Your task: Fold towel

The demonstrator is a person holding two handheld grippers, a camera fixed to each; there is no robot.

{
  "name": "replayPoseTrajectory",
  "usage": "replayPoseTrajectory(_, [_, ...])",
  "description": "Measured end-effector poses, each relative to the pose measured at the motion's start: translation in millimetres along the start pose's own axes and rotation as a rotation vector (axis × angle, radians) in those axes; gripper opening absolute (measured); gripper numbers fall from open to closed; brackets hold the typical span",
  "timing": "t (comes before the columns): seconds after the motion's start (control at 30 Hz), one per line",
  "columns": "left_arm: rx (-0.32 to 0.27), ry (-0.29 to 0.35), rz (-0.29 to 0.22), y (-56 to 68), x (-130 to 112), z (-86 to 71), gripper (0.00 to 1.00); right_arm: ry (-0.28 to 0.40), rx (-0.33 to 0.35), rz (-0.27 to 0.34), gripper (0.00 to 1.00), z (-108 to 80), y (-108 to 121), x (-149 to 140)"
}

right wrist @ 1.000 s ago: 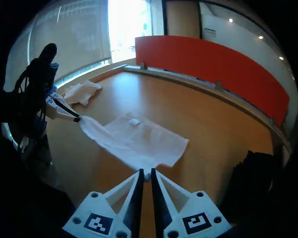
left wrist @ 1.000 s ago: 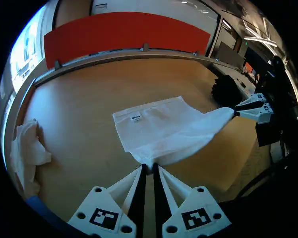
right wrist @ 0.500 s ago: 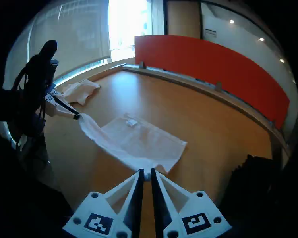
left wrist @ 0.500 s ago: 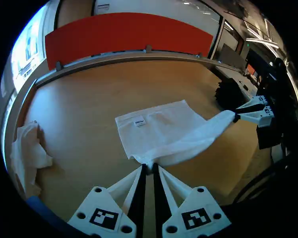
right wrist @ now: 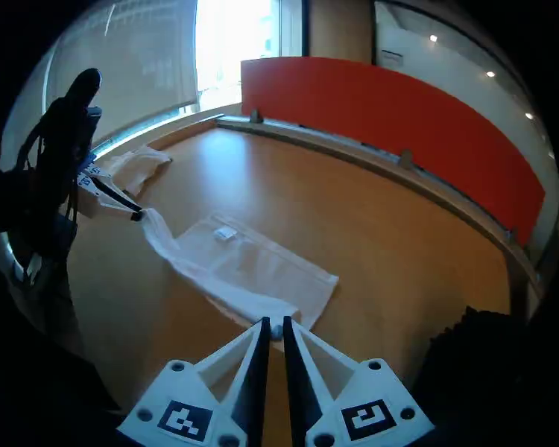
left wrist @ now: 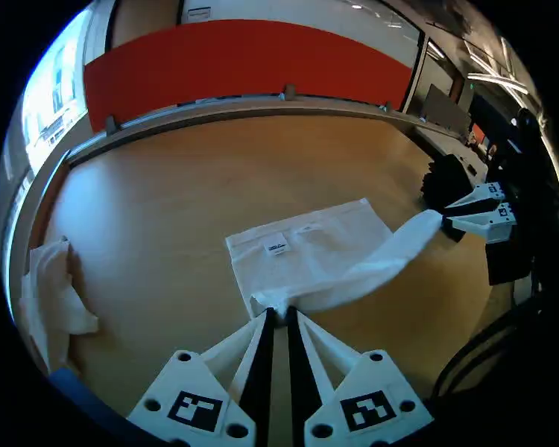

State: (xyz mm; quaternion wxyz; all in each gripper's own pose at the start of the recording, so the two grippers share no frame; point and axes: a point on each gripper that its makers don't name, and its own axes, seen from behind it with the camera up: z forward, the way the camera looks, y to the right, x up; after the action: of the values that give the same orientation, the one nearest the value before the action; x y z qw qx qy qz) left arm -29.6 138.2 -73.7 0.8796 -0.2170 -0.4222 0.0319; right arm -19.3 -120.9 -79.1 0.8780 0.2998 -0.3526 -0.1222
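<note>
folding item: white towel (left wrist: 317, 249), far half flat on the wooden table (left wrist: 160, 186), near corners pinched in your left gripper (left wrist: 279, 313) and right gripper (right wrist: 276, 326); carry both level, taut, onto the far edge.

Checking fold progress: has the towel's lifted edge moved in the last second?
Yes. The towel's lifted edge has gone forward, toward the red panel, nearer the label on the flat part.

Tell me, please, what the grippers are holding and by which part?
The white towel: the left gripper pinches one near corner, the right gripper the other, that edge raised off the table.
</note>
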Motion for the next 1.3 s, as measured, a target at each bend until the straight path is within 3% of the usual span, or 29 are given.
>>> replayPoseTrajectory(0.83, [0.019, -0.050, 0.035, -31.3, 8.1, 87.7, 0.13, -0.079, -0.040, 0.069, 0.13, 73.4, 35.0, -15.8])
replayPoseTrajectory(1.1, [0.042, -0.062, 0.027, -41.4, 7.9, 108.1, 0.18, -0.088, -0.069, 0.084, 0.16, 91.0, 47.0, -15.2])
replayPoseTrajectory(1.3, [0.064, -0.059, 0.043, -48.1, 11.5, 113.0, 0.23, -0.091, -0.096, 0.077, 0.22, 99.0, 55.2, -12.6])
